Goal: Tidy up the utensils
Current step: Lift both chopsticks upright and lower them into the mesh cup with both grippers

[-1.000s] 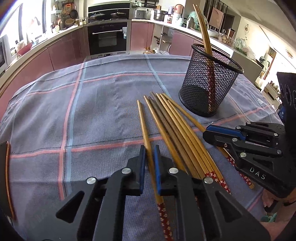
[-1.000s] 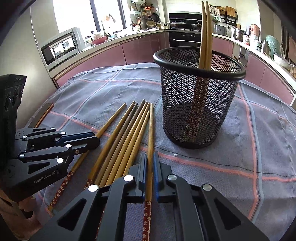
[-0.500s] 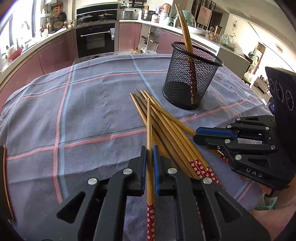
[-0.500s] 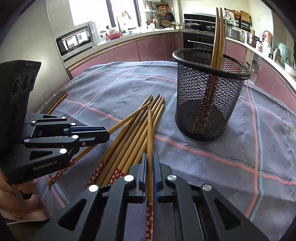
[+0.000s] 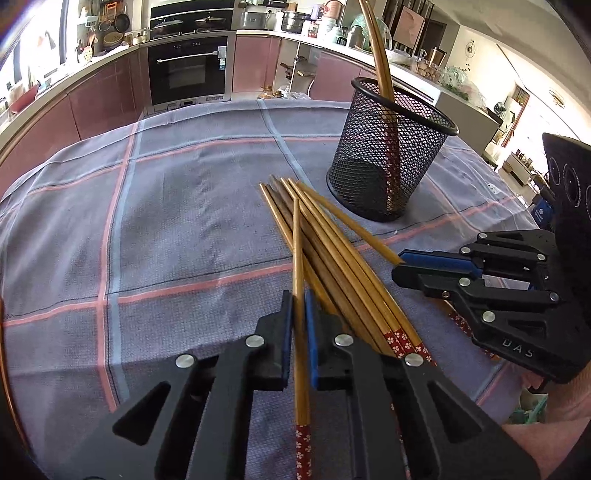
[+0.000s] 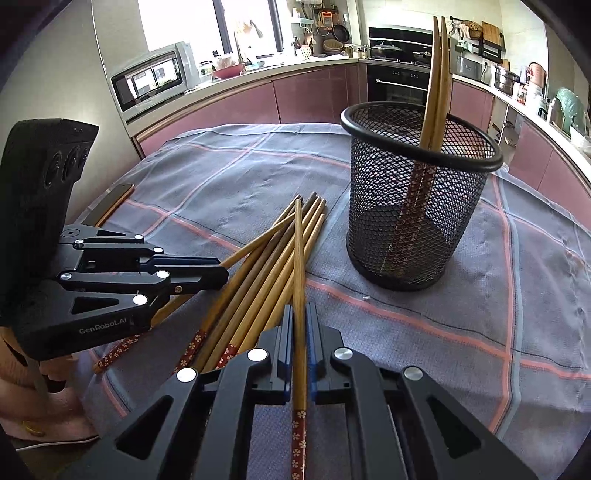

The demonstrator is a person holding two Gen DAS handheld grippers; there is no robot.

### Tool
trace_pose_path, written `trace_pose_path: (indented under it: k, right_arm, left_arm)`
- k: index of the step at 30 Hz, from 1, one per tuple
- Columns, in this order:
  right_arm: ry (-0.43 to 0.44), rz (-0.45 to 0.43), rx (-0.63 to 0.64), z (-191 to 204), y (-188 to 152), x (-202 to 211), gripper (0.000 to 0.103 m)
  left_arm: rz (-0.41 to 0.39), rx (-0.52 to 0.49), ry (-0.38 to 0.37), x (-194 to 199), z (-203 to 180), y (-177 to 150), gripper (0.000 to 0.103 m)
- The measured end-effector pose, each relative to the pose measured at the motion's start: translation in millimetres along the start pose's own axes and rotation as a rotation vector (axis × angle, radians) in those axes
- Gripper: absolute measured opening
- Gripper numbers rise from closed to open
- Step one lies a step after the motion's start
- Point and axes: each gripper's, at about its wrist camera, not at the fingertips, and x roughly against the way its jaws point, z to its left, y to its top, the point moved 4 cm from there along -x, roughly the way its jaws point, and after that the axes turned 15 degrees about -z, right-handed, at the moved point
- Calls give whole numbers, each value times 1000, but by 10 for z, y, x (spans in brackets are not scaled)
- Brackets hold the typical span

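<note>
Each gripper's jaws clamp one brown wooden chopstick: left gripper (image 5: 298, 306) at lower centre, right gripper (image 6: 300, 321) likewise. The black mesh cup (image 6: 417, 206), upper right, holds two chopsticks; the loose bundle (image 5: 332, 254) lies mid-frame on the worktop.

Wooden chopsticks (image 5: 325, 236), black wire-mesh holder (image 5: 388, 162), woven tablecloth (image 5: 177, 221)

Kitchen had these pinkish-mauve cabinets (image 6: 314, 96) curving right around the room, with a black built-in oven (image 5: 187, 70) set into them. Daylight poured through the window (image 6: 207, 26), and a microwave (image 6: 151, 79) sat on the pale counter.
</note>
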Motion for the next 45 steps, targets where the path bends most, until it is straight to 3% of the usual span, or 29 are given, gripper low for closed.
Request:
trace_pose_path:
  k: [13, 29, 45]
  right_arm:
    - [22, -153, 9, 30, 296, 480, 6]
    - [10, -341, -33, -201, 754, 938, 6]
    - [-26, -474, -23, -527, 1492, 1166, 6]
  left_arm:
    - [-80, -12, -22, 330, -49, 212, 7]
    - [-299, 15, -208, 1145, -206, 883, 7]
    - [-492, 27, -237, 1129, -433, 1818, 7]
